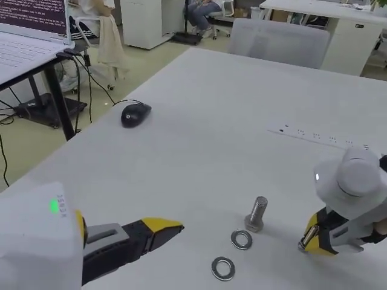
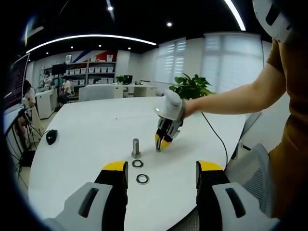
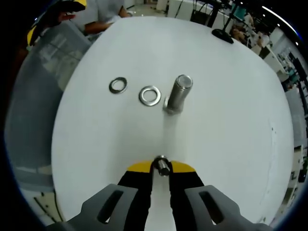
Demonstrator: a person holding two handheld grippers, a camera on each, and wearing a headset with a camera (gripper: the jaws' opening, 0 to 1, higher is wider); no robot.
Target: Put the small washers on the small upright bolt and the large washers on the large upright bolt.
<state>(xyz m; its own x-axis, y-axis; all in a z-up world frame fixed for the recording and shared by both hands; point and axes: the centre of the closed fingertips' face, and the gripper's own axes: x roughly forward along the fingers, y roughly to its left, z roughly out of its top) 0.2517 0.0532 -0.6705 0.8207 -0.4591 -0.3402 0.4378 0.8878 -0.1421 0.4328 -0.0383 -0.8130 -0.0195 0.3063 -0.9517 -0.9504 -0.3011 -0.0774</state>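
Two flat steel washers (image 1: 241, 239) lie just beside the big upright grey bolt (image 1: 257, 214); my right gripper (image 3: 162, 169) pinches a small steel bolt (image 3: 163, 166) at right, left gripper (image 2: 162, 169) spread. Black mouse (image 1: 135, 113) far left.

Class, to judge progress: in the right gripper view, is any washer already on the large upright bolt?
No: the two washers lie flat on the table beside the large bolt.
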